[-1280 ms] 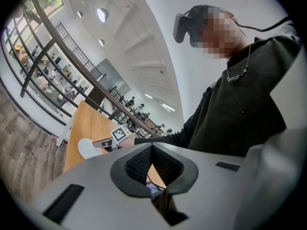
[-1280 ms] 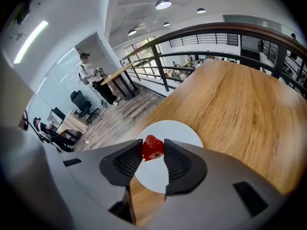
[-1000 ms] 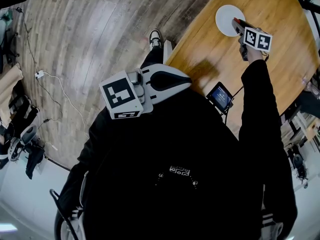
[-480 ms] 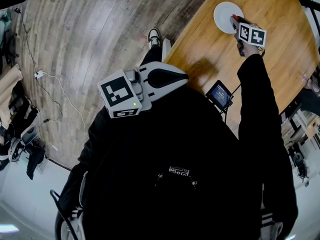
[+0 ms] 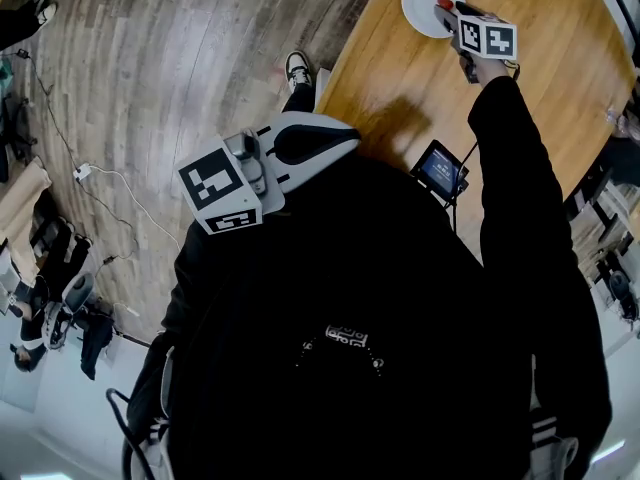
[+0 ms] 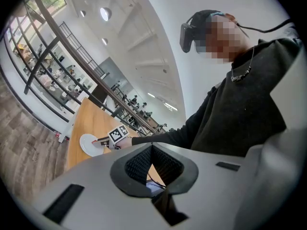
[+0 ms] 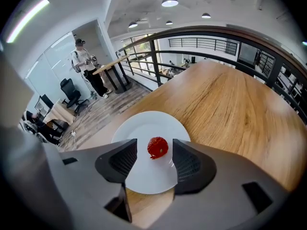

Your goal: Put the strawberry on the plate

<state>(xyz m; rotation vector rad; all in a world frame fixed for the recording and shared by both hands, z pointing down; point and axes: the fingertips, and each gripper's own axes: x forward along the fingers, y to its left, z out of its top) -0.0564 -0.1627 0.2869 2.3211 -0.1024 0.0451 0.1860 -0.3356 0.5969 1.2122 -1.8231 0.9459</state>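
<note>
Red strawberry (image 7: 157,147); white plate (image 7: 144,126); warm brown wood-grain table (image 7: 230,104); grey-brown plank floor (image 5: 150,68).

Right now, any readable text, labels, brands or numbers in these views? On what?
No legible words or numbers in any view.
White print on the black top's chest: too small to read.
Small lit screen: contents too small to read.
Left marker cube and right marker cube: square code patterns only, no letters.

Black sweater (image 5: 350,268), long sleeves (image 5: 510,188), small white chest print (image 5: 340,337). White-and-black shoe (image 5: 296,70). Black headset (image 6: 191,28). Pale grey shells on left gripper (image 6: 152,150) and right gripper (image 7: 154,150), black ribbed pads (image 7: 120,162), each with white cube (image 5: 220,190) bearing black square markers.
</note>
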